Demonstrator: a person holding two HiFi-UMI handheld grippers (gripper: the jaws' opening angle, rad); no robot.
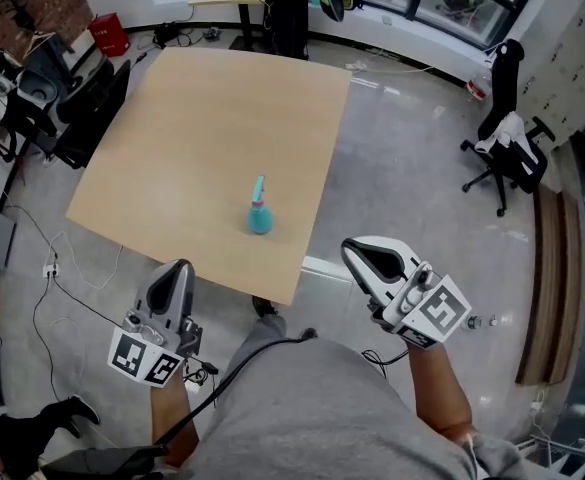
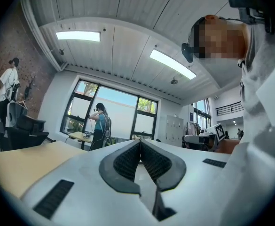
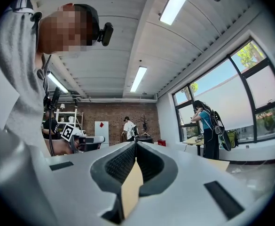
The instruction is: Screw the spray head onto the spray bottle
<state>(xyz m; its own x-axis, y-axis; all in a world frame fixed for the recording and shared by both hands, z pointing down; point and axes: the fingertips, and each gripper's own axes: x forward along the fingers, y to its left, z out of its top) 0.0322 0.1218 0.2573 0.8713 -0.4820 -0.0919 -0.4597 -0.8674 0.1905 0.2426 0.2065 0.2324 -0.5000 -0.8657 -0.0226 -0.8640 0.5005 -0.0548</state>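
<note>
Left gripper (image 1: 179,268) and right gripper (image 1: 358,252), both clamped shut and empty, hover just off the wooden table's (image 1: 152,158) near edge, while mid-table stands the untouched teal spray bottle (image 1: 260,219), its spray head (image 1: 259,187) too small to judge fitted.

The person wears a grey shirt (image 1: 302,408) with a black cable (image 1: 257,351) trailing across it. Flanking the shirt, the left gripper (image 1: 179,270) and right gripper (image 1: 358,254) are white shells with black ridged pads. Each carries a cube of black-and-white square markers (image 1: 440,311).
</note>
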